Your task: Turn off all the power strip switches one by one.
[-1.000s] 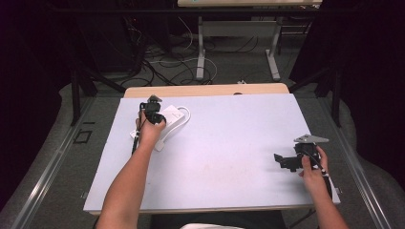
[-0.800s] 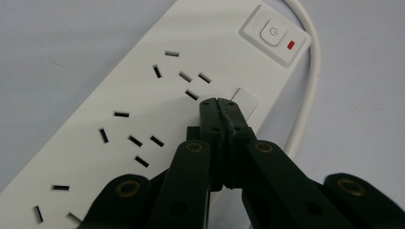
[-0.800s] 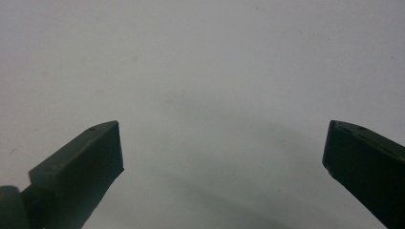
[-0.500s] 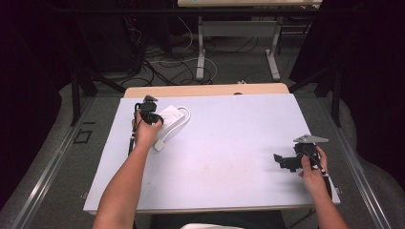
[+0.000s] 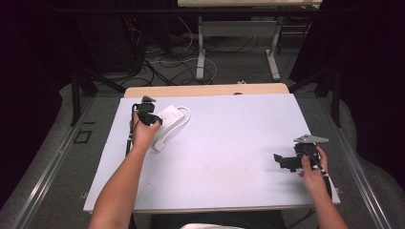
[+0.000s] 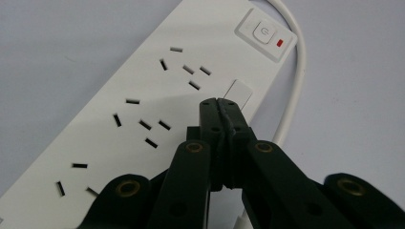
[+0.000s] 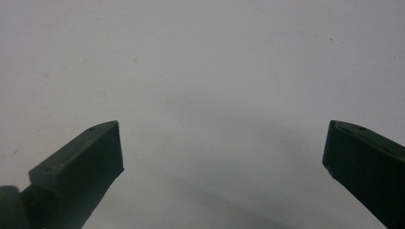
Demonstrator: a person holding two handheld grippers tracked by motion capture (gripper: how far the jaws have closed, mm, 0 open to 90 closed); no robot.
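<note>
We note a white power strip [image 5: 168, 120] lying flat on the table [image 5: 229, 157], in the upper left of the high view, just short of the far edge. In the left gripper view the power strip [image 6: 143, 109] runs diagonally from lower left to upper right, with three groups of socket slots along its face. At its upper-right end we see a rocker switch [image 6: 265, 34] with a small red indicator beside it. A white cable [image 6: 295, 90] leaves that end and curves down the right side of the frame, lying on the table just beside the strip.

The left gripper [image 6: 220, 102] has its jaws pressed together with nothing between them. Its tips sit over the strip's face, near a plain rectangular panel [image 6: 237, 94] below the switch; we cannot tell whether they touch the surface. In the high view the left gripper [image 5: 148, 113] sits at the strip's left end.

The right gripper [image 5: 282, 161] is at the lower right of the high view, well apart from the strip. In its own view the right gripper [image 7: 222, 143] has its jaws spread wide over bare table, holding nothing.
</note>
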